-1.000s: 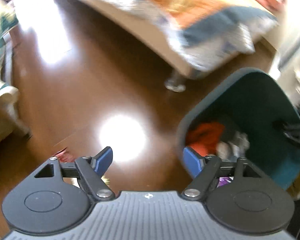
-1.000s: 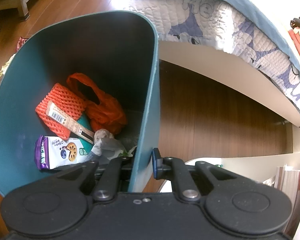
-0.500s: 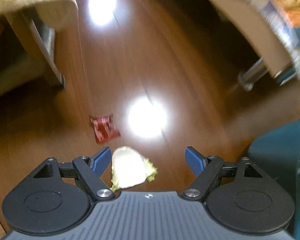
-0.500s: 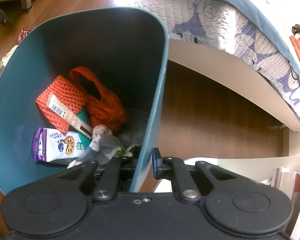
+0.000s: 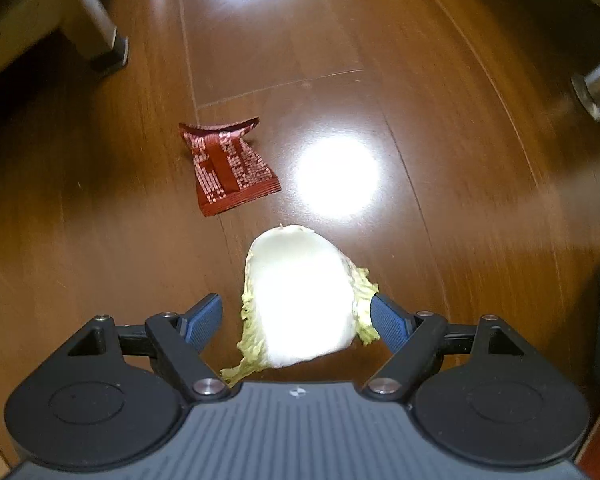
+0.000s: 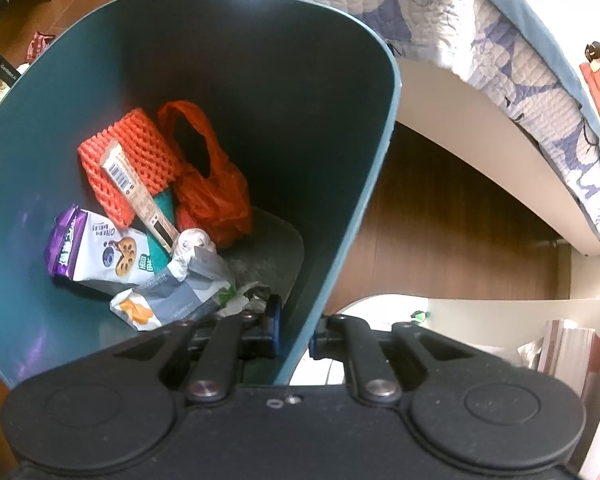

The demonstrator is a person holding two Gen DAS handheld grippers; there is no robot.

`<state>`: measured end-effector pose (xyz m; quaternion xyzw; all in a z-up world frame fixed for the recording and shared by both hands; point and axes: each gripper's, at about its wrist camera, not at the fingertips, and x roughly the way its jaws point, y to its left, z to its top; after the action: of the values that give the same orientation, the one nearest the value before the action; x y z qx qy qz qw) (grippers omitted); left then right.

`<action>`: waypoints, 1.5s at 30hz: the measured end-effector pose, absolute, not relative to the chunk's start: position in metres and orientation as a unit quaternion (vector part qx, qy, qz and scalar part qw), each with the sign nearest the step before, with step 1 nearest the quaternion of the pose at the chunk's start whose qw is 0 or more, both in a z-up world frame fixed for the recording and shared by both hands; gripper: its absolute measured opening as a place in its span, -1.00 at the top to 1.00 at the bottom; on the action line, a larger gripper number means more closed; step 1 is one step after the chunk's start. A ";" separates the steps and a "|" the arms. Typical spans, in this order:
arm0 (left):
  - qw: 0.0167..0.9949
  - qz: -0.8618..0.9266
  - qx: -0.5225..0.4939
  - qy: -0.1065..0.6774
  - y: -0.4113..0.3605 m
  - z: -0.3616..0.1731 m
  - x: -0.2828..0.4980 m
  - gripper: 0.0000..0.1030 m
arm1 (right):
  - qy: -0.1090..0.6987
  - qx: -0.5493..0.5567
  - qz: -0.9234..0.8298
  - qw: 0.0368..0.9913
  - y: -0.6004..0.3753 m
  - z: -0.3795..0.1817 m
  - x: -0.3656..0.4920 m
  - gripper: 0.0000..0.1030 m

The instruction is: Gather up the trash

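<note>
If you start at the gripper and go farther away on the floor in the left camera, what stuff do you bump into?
Open left gripper → pale cabbage leaf with frilly green edges, lying between its blue fingers → crinkled red foil wrapper on the brown wooden floor → grey furniture leg at the far left.

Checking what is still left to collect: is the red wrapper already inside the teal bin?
No, the red wrapper lies on the wooden floor beyond the cabbage leaf.
</note>
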<state>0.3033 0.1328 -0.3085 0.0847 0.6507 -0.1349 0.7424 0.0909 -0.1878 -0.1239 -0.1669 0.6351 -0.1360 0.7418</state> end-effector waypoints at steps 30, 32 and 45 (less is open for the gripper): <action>0.753 -0.096 0.089 0.645 0.125 -0.306 0.296 0.81 | 0.629 -0.161 -0.133 0.749 -0.191 -0.120 0.093 0.78; 0.757 -0.105 0.103 0.637 0.124 -0.299 0.294 0.87 | 0.627 -0.162 -0.133 0.750 -0.191 -0.119 0.094 0.78; 0.784 -0.164 0.216 0.558 0.096 -0.233 0.264 0.94 | 0.617 -0.174 -0.135 0.756 -0.189 -0.118 0.101 0.81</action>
<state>0.2636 0.0959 -0.2332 0.2156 0.5580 -0.1644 0.7843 0.1014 -0.1892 -0.1180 -0.1736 0.6166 -0.1346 0.7560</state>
